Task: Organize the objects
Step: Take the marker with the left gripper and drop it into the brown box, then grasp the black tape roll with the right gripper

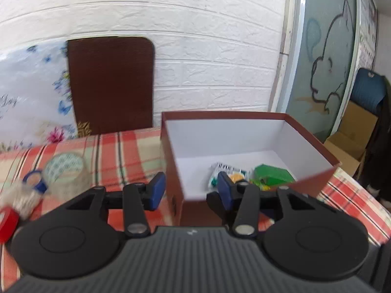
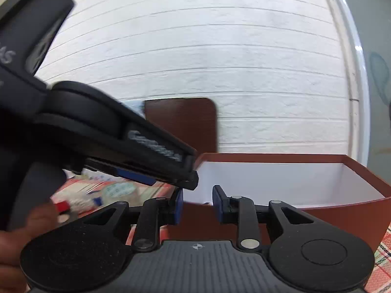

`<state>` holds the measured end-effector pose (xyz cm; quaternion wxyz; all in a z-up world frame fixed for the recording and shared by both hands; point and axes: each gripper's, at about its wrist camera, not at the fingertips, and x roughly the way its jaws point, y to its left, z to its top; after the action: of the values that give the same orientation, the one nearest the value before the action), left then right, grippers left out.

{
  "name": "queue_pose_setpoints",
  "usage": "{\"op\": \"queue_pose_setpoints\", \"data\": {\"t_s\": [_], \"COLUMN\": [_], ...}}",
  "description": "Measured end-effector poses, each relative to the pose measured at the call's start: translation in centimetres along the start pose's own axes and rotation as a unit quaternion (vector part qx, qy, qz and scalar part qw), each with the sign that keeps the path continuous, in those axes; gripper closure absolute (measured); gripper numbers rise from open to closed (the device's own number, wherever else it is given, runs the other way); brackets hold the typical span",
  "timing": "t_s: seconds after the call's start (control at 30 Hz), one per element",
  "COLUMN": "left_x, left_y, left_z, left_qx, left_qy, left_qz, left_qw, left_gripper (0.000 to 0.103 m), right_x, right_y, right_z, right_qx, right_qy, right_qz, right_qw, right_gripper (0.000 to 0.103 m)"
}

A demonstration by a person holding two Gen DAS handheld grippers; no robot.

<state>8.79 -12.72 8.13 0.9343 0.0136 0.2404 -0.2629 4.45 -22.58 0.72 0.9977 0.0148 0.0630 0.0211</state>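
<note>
A brown box (image 1: 246, 115) with a white inside stands open on the checked cloth. On its floor lie a white-and-green packet (image 1: 221, 171) and a green packet (image 1: 273, 176). My left gripper (image 1: 191, 190) hovers open over the box's near left corner, with nothing held. My right gripper (image 2: 198, 205) is open and empty in front of the box's brown near wall (image 2: 342, 217). The black frame of the left tool (image 2: 97, 127) crosses the right wrist view from the upper left, ending near the box's left rim.
Left of the box lie a clear tape roll (image 1: 66, 171), a blue-capped item (image 1: 34, 179), a whitish fluffy bundle (image 1: 22, 200) and a red object (image 1: 7, 219). A brown board (image 1: 110, 83) leans on the white wall. A cardboard carton (image 1: 349, 141) sits on the floor at the right.
</note>
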Motion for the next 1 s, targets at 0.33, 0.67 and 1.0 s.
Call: {"op": "queue_pose_setpoints", "data": {"t_s": [0.33, 0.67, 1.0], "left_x": [-4.8, -7.9, -7.8], "left_y": [15.1, 22.7, 21.3], "left_z": [-11.0, -12.9, -13.3], "left_qx": [-0.112, -0.190, -0.171], "left_qy": [0.090, 0.000, 0.007], "left_qz": [0.196, 0.272, 0.275], "left_qw": [0.9700, 0.9434, 0.9460], "left_gripper": [0.050, 0.038, 0.031], "right_x": [3.5, 10.2, 8.3], "right_y": [9.8, 17.9, 15.5], "right_z": [-2.9, -1.9, -2.1], "right_qx": [-0.130, -0.152, -0.118], "right_qy": [0.187, 0.207, 0.221], "right_qz": [0.182, 0.205, 0.218], "right_qw": [0.957, 0.944, 0.943], "right_gripper": [0.066, 0.028, 0.094]}}
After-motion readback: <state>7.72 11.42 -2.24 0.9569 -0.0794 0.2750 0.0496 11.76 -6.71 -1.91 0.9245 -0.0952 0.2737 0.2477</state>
